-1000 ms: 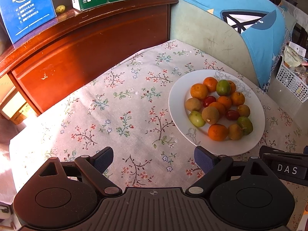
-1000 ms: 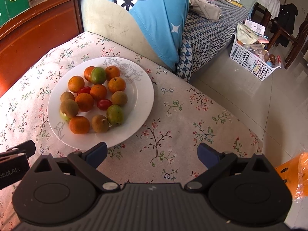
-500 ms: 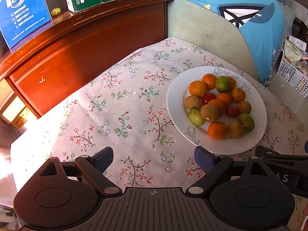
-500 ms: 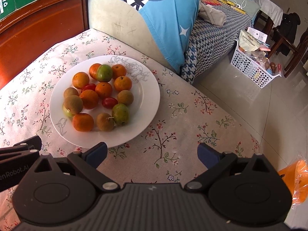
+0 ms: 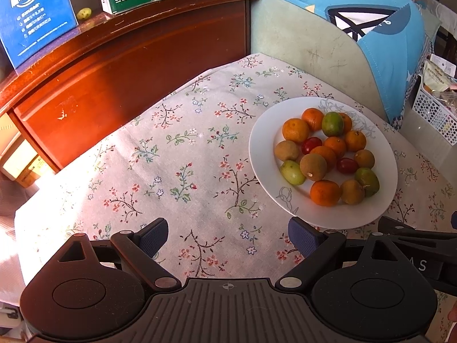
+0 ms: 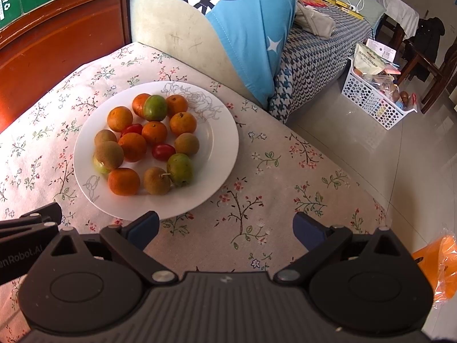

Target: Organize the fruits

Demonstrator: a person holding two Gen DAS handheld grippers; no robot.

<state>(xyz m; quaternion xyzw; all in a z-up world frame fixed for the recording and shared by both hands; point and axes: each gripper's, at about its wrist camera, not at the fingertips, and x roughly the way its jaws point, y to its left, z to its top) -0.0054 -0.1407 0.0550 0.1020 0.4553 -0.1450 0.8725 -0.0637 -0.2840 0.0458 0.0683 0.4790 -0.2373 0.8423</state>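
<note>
Above the tablecloth [image 5: 177,154], both tools wide open and empty, nearer the plate [image 6: 222,154] than before.

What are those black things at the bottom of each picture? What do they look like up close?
They are two handheld grippers. The left gripper and right gripper look alike: a ribbed black body, two round black discs, silver pivot pins, angled black arms, and dark blue pads on the fingertips. White lettering marks each one's side. No cables or sleeves show.

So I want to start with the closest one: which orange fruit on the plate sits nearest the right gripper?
The orange fruit at the plate's near rim, beside a brown fruit. The other orange ones sit farther back; the right gripper is open.
</note>
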